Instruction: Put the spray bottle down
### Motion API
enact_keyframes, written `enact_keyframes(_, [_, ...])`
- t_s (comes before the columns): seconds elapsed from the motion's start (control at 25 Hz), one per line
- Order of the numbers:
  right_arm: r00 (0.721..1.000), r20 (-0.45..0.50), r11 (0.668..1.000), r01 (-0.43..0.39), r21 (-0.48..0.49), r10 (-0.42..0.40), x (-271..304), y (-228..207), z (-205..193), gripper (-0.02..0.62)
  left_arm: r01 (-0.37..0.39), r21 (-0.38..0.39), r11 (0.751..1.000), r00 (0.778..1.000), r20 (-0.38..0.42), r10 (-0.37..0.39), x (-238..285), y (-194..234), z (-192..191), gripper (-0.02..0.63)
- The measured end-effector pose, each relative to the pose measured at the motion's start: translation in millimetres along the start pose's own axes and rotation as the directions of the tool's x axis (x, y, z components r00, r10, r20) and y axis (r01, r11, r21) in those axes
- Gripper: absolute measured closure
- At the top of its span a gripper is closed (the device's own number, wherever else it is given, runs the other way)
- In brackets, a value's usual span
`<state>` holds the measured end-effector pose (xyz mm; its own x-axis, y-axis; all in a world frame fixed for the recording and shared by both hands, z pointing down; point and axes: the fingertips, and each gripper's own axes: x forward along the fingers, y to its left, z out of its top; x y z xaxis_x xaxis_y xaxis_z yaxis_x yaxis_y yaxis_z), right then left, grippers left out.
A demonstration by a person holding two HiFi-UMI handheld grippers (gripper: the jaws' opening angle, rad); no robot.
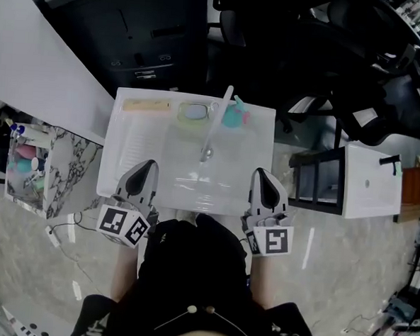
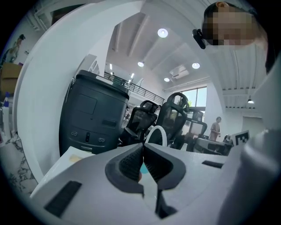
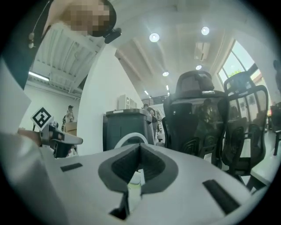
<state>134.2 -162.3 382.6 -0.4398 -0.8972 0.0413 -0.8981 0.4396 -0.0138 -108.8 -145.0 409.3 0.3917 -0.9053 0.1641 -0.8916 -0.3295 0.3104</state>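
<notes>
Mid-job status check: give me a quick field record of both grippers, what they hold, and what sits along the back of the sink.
left gripper: jaws together, nothing between them, at the near side of the sink
right gripper: jaws together, empty, also at the near side
faucet: reaches forward from the back rim
back rim, left to right: pale yellow block, green-rimmed dish, teal item with a pink part
spray bottle: probably the teal item, too small to confirm; not held

2 white two-jaw grippers (image 1: 151, 165) (image 1: 258, 174); 1 white rectangular basin (image 1: 126, 151); 1 slim silver tap (image 1: 214, 128); 1 flat beige bar (image 1: 146, 106); 1 small teal item (image 1: 234, 117).
</notes>
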Motion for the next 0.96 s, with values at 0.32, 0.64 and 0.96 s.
enact_keyframes(0.32, [0.995, 0.016, 0.995, 0.102, 0.016, -0.102, -27, 14, 10, 0.594, 0.034, 0.087, 0.996, 0.999, 0.015, -0.036, -9, -21, 3, 0.598])
enact_keyframes(0.64, [0.991, 0.025, 0.991, 0.133, 0.012, -0.133, -49, 6, 15, 0.594, 0.058, 0.066, 0.996, 0.998, 0.021, -0.06, -14, -30, 3, 0.598])
enact_keyframes(0.96, [0.989, 0.028, 0.989, 0.144, 0.015, -0.145, -52, -2, 12, 0.594, 0.052, 0.068, 0.996, 0.998, 0.022, -0.053, -17, -34, 1, 0.598])
